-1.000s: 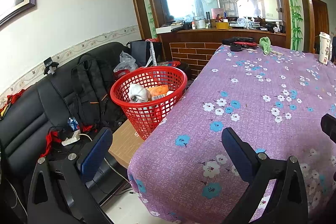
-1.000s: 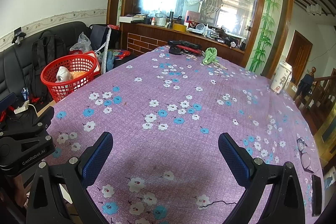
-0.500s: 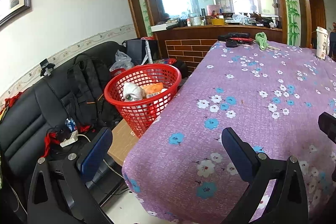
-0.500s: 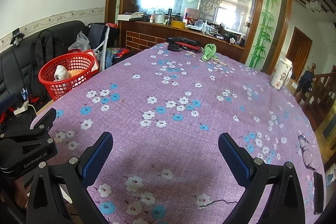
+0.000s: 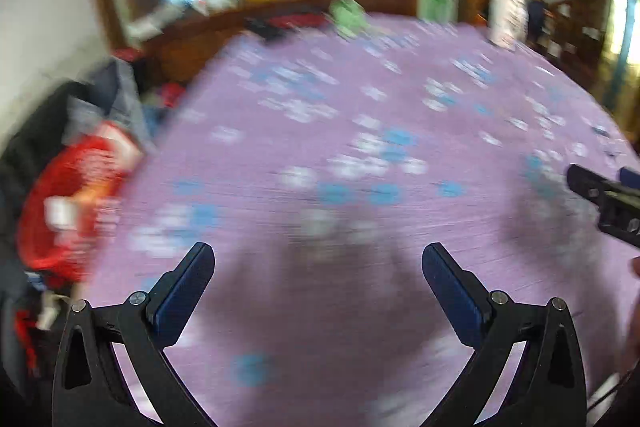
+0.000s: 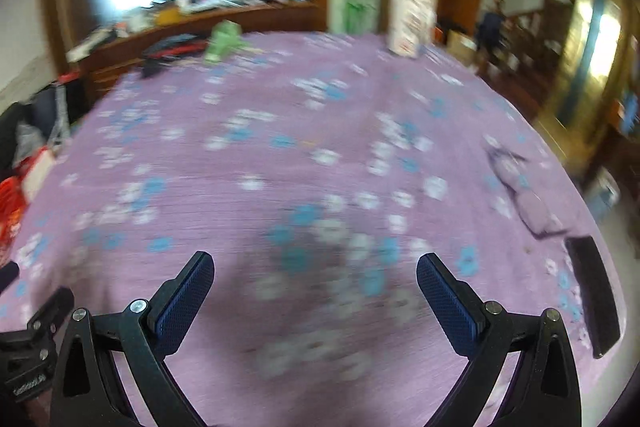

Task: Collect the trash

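Both now views are motion-blurred. My left gripper (image 5: 318,291) is open and empty over the near part of the purple flowered tablecloth (image 5: 360,131). The red mesh basket (image 5: 68,195) with trash in it stands off the table's left edge. My right gripper (image 6: 314,293) is open and empty over the same cloth (image 6: 300,155). A crumpled green item (image 6: 224,41) lies at the far side, also in the left wrist view (image 5: 348,15). A white paper cup (image 6: 410,21) stands far right, also in the left wrist view (image 5: 506,15).
A black sofa with bags sits left of the table (image 5: 24,131). A dark flat phone-like object (image 6: 594,301) and glasses (image 6: 520,187) lie near the table's right edge. Black and red items (image 6: 172,53) lie at the far edge by a wooden counter.
Both grippers have swung sharply to the right: the basket has slid to the left edge of each view and the cup and right table edge have come in. Both stay open.
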The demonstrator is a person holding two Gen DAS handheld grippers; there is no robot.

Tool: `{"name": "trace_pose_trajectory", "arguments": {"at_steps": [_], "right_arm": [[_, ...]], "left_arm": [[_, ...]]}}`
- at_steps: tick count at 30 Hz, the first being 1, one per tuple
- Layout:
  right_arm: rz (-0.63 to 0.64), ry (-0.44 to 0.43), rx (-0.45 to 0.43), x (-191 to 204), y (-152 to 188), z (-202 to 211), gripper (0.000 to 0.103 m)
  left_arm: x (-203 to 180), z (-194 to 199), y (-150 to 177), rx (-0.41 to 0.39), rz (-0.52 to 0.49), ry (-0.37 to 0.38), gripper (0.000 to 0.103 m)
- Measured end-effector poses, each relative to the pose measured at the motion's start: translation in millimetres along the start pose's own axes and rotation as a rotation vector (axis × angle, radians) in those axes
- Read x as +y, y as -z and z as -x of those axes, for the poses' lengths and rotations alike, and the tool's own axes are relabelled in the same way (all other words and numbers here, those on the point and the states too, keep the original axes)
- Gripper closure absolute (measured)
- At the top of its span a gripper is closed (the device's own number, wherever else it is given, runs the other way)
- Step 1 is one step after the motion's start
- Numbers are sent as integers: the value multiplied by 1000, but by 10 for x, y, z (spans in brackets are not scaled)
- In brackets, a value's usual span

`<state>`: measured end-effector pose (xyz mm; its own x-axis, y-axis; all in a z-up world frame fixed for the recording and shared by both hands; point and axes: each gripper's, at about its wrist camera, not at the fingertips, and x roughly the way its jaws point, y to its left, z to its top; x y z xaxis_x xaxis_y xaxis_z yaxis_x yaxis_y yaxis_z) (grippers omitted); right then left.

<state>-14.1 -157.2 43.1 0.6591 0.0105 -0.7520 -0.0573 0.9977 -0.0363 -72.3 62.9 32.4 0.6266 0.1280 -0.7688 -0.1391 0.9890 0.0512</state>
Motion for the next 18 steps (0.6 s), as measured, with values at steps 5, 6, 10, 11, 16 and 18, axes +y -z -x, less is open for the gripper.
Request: {"name": "trace_pose_trajectory", "arguments": {"at_steps": [5,6,10,11,16,18], "right_arm": [[-23,40,70,-279,-34,-320,1],[-30,42,79,-325,-28,-363,1],[-40,35,118,-382,-11,-517,1],[-46,17,128,-399,-7,-536,1],[-45,13,160,-392,23,-605,1],[-53,5,150,-405,33,-607,1]], "left_arm": [[-496,-490,-189,146,-35,78,0],[-576,-549,-216,177,-55,77,0],[-778,-624,-256,194,-98,106,0],[-800,-626,-257,187,-109,105,0],[-788,-647,-266,166,-100,126,0],[-773,-656,-289,142,-87,120,0]]}}
